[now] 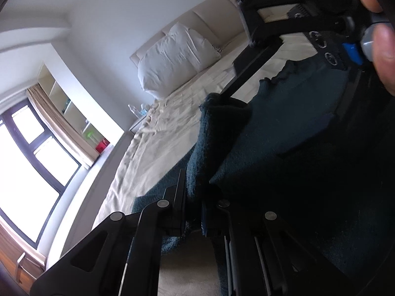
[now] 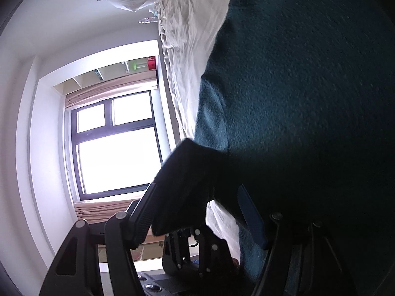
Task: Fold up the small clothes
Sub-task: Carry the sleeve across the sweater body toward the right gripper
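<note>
A dark teal knitted garment is lifted off a cream bed sheet. My left gripper is shut on a folded edge of it. My right gripper shows at the top right of the left wrist view, pinching the garment's other corner. In the right wrist view the garment fills the right side, and my right gripper is shut on a dark fold of it. The left gripper shows below it, close by.
White pillows lean on the cream headboard at the far end of the bed. A window with beige curtains and a shelf with a red box stand beside the bed. A plastic bottle stands near the pillows.
</note>
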Demonstrator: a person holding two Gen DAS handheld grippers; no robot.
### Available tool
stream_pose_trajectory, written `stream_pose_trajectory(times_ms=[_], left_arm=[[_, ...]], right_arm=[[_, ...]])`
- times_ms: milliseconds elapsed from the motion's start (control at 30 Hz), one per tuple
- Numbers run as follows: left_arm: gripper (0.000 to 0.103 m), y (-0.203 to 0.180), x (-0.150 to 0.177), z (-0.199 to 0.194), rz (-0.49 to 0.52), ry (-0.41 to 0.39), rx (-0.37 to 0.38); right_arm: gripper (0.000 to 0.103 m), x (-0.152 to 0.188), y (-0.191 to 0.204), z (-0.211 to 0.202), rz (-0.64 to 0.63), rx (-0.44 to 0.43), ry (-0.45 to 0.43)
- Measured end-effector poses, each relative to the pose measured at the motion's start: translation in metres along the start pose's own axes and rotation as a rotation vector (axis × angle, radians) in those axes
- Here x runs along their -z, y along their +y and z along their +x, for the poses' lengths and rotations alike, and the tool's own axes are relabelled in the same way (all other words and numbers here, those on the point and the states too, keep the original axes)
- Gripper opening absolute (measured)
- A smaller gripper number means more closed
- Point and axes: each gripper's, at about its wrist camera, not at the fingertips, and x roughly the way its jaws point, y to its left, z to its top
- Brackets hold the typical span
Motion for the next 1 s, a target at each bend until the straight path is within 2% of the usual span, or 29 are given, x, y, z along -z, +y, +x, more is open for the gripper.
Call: stream_pose_trajectory(times_ms=[133,333,400,467,500,567,733,800,933,1000], left_arm=[[0.007,-0.002,0.001,0.004,-0.007,0.000,0.008],[0.007,-0.011,0.006,0.003,0.035,-0.020,0.013],[0.008,-0.010,0.006,0.005,0.045,-0.022,0.011],[0.008,-0.009,0.007,0.009,0.047,-0.025,0.007],[0.008,-0.008,0.007,0.011,0.046,-0.024,0.004],[0.008,-0.005,0.006,0.016,0.037,-0.021,0.006],[0.009,0.002,0.000,0.022,0.015,0.006,0.118],[0.009,0.011,-0.004,0.020,-0.033,0.013,0.197],[0.009,0.037,-0.006,0.005,-0.132,-0.014,0.305],[0.009,0.060,-0.003,0.005,-0.235,-0.009,0.358]], right_arm=[[0.069,0.006,-0.009,-0.009,0.024,-0.031,-0.013],[0.069,-0.001,-0.010,0.005,0.011,-0.010,0.013],[0.059,-0.004,-0.003,0.011,-0.019,-0.004,0.030],[0.040,-0.007,0.003,0.017,-0.060,0.018,0.044],[0.035,-0.009,0.006,0.019,-0.078,0.029,0.049],[0.010,-0.010,0.014,0.020,-0.135,0.073,0.051],[0.008,-0.016,0.036,0.008,-0.260,0.175,-0.009],[0.008,-0.020,0.046,-0.004,-0.309,0.215,-0.051],[0.008,-0.036,0.052,-0.042,-0.352,0.282,-0.138],[0.008,-0.043,0.052,-0.064,-0.364,0.321,-0.178]])
